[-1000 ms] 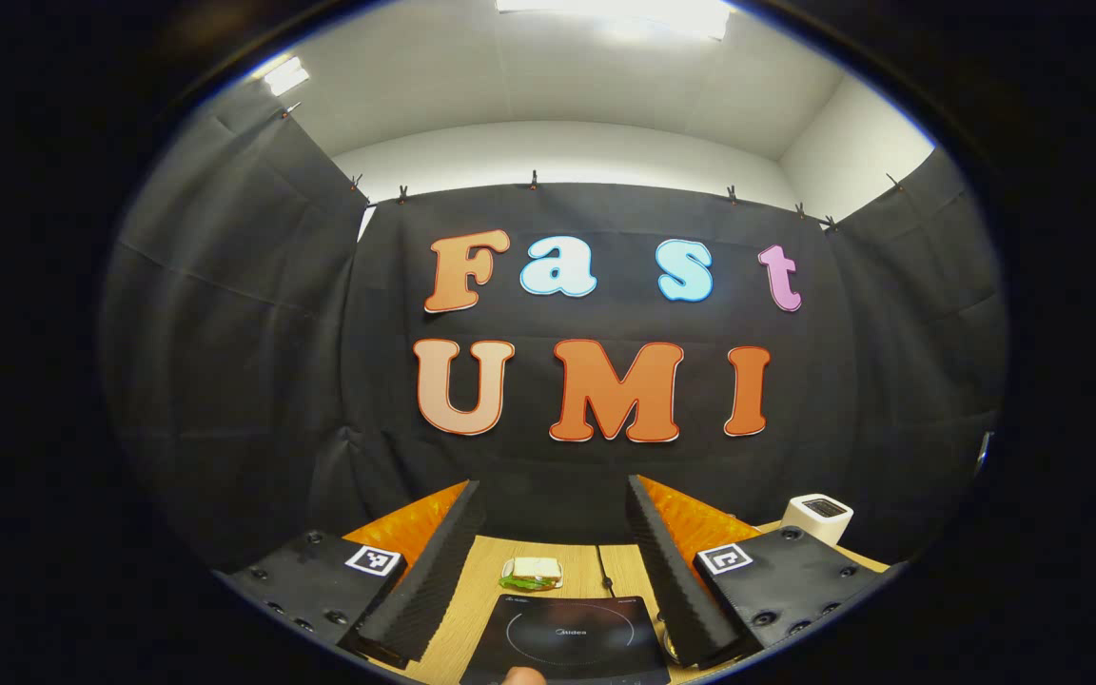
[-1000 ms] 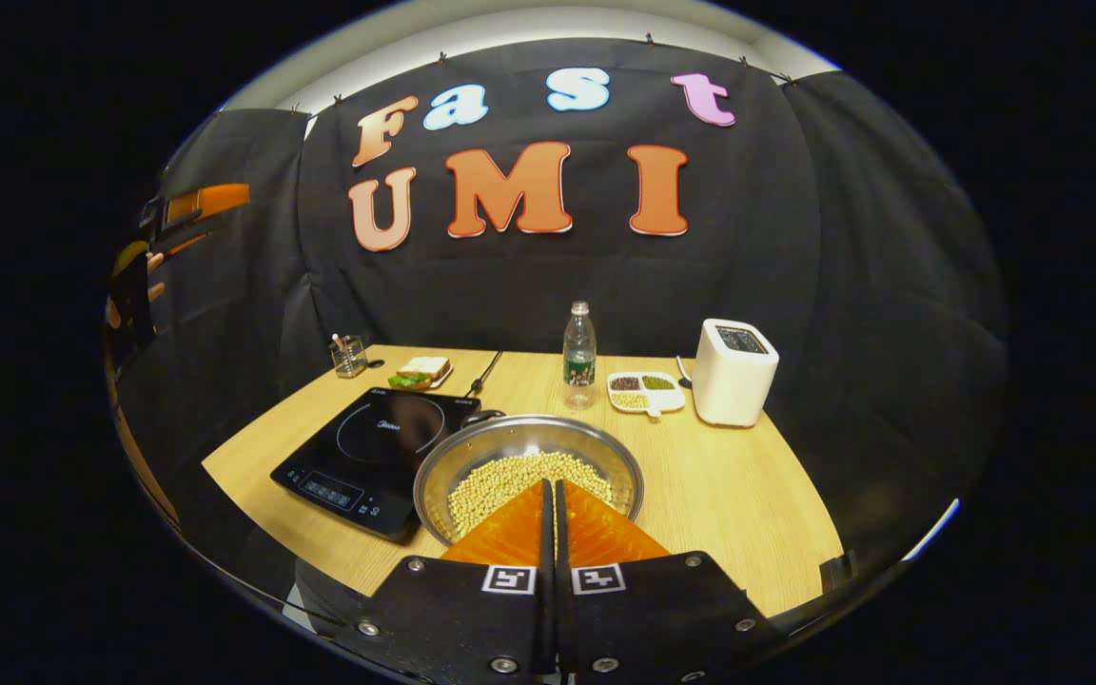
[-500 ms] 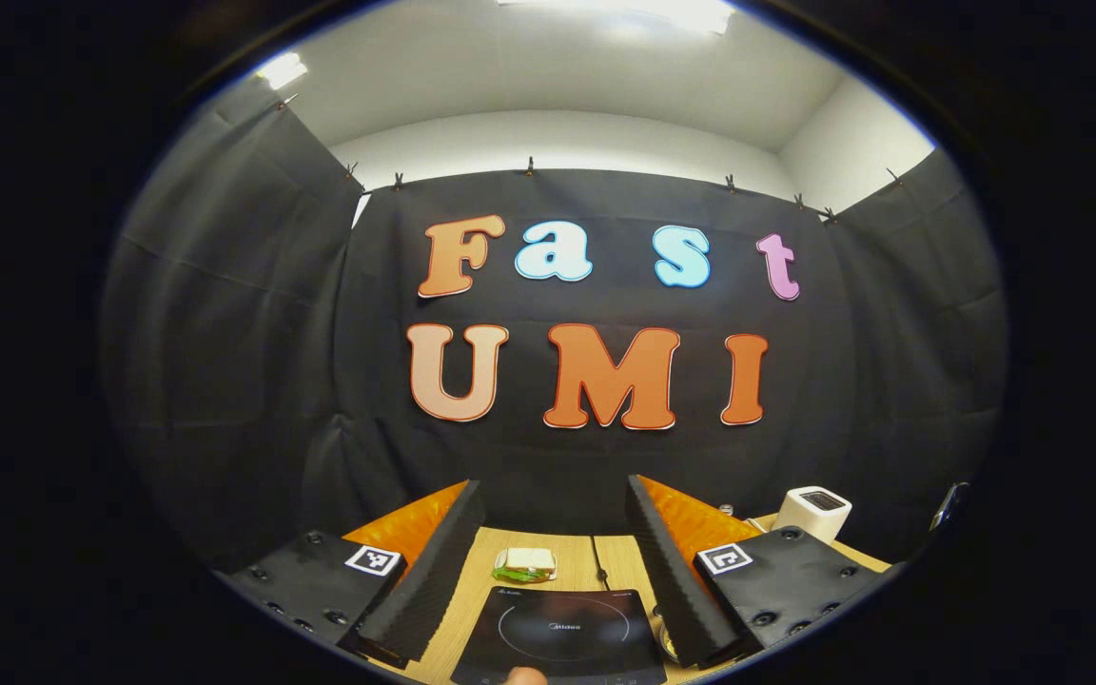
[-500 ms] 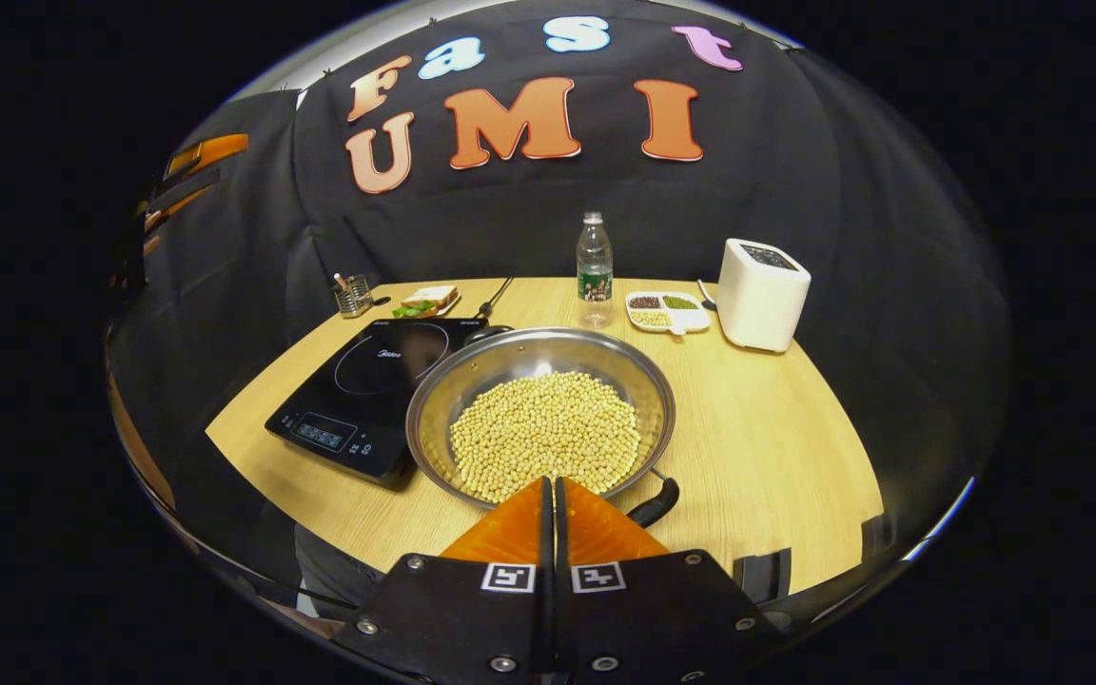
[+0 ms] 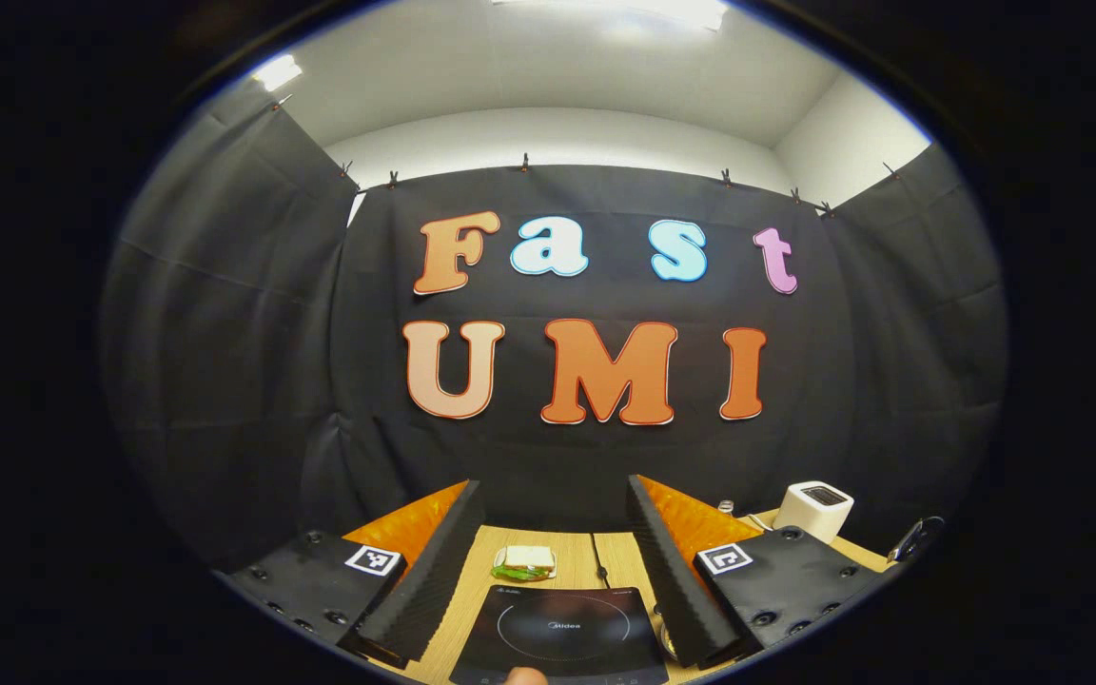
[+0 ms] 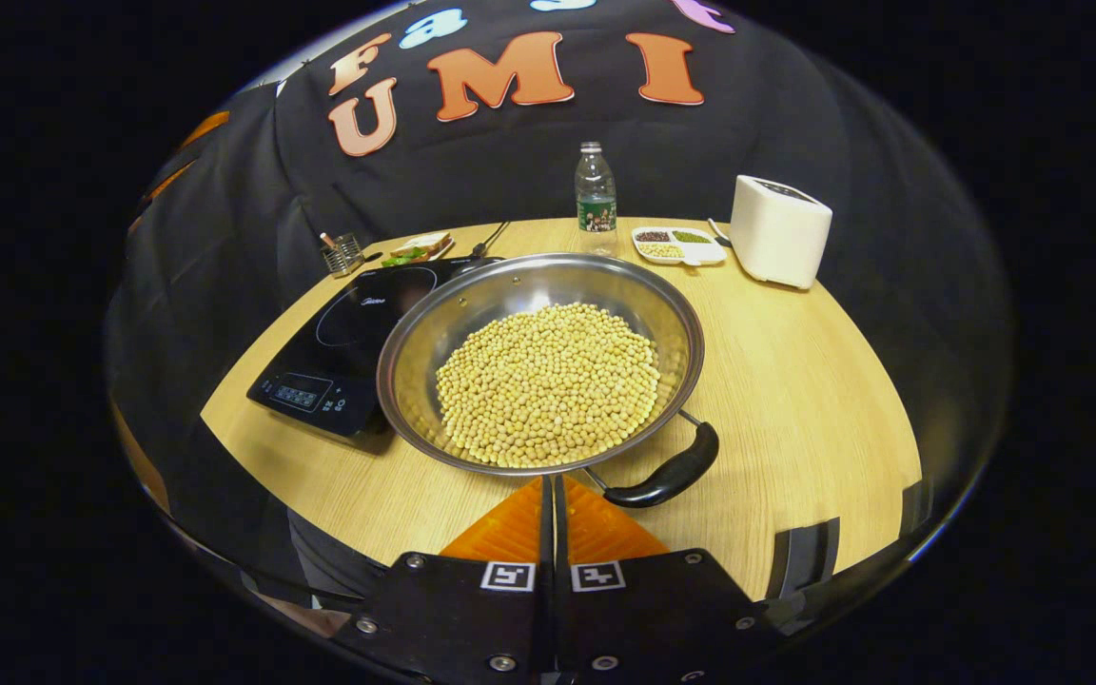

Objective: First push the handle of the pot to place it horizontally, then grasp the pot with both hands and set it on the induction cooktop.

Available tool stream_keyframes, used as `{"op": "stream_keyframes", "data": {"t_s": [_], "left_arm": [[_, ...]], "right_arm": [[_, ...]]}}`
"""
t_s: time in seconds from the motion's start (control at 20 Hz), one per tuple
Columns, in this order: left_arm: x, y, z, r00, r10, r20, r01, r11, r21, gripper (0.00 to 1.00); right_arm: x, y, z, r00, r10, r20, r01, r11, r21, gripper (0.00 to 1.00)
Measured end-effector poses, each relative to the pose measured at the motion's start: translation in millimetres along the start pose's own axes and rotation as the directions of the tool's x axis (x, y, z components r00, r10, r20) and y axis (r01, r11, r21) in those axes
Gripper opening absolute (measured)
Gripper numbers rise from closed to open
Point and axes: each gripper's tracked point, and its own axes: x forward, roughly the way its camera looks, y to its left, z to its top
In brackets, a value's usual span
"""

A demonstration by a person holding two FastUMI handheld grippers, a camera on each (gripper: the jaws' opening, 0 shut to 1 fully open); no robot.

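- Steel pot (image 6: 540, 285) full of pale beans (image 6: 548, 381) sits on the wooden table (image 6: 795, 381), its rim overlapping the right edge of the black induction cooktop (image 6: 339, 333) in the right gripper view.
- Black handle (image 6: 667, 476) sticks out from the pot's near right side, angled toward the table's front edge.
- Right gripper (image 6: 548, 487) hovers just short of the pot's near rim, fingers pressed together with nothing between them, close beside the handle; whether it touches the pot I cannot tell.
- Left gripper (image 5: 553, 499) is held high, fingers spread wide and empty, framing the cooktop (image 5: 562, 633) below and a sandwich (image 5: 524, 561) behind it.
- Behind the pot stand a water bottle (image 6: 596, 195), a divided dish (image 6: 679, 245) and a white toaster (image 6: 779, 243).
- Left of the bottle, past the cooktop, a small holder (image 6: 343, 253) stands by the sandwich (image 6: 418, 249).
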Motion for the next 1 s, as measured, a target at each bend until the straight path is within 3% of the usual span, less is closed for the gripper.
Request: {"op": "stream_keyframes", "data": {"t_s": [0.2, 0.4, 1.0], "left_arm": [[-0.1, 4.4, 0.2, 1.0, 0.011, 0.002, -0.011, 1.0, 0.006, 0.97], [0.9, 6.0, -1.0, 1.0, 0.016, 0.003, -0.016, 1.0, 0.005, 0.97], [9.0, 3.9, -9.4, 1.0, 0.021, -0.009, -0.021, 1.0, 0.019, 0.98]], "right_arm": [[1.9, -11.6, 4.0, 1.0, -0.011, 0.009, 0.01, 0.999, 0.052, 0.0], [4.6, -33.4, 9.7, 0.996, -0.087, 0.033, 0.086, 0.996, 0.022, 0.0], [19.0, -75.5, 33.4, 0.991, -0.127, 0.043, 0.12, 0.983, 0.142, 0.0]]}}
